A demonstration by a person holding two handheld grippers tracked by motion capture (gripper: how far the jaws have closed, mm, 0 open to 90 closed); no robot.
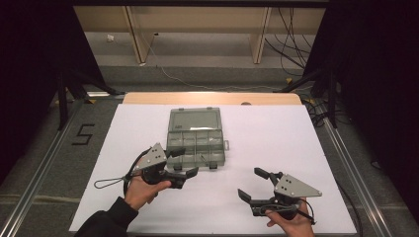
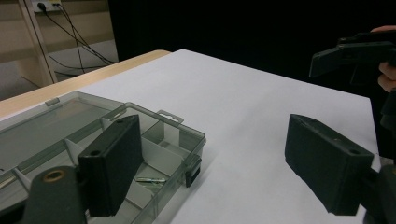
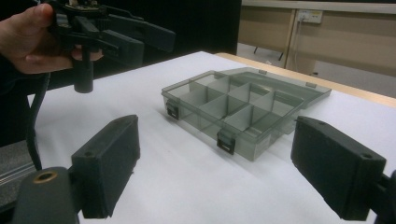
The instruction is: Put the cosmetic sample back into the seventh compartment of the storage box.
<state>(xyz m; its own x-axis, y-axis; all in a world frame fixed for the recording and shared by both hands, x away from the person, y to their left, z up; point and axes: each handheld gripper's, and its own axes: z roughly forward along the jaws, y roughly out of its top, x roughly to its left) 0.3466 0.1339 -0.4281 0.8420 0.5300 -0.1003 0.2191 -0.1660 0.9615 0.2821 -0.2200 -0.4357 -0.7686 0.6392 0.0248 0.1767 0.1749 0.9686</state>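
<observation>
Jaws stood wide apart and empty on both tools as we held the left gripper (image 1: pixel 181 163) at the near left corner of the open, smoke-grey translucent plastic organiser box (image 1: pixel 196 143) and the right gripper (image 1: pixel 256 185) well apart from it, over the white table sheet (image 1: pixel 276 133). That box lay mid-table with its lid (image 1: pixel 193 119) folded flat behind. We noted a small thin metallic piece (image 2: pixel 150 179), perhaps a pin, in one near compartment.

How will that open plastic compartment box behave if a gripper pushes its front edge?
The compartment box looks thin-walled and nearly empty, so probably light; it would likely slide on the smooth white table cover rather than tip. Its flat-lying lid may flex at the hinge.
</observation>
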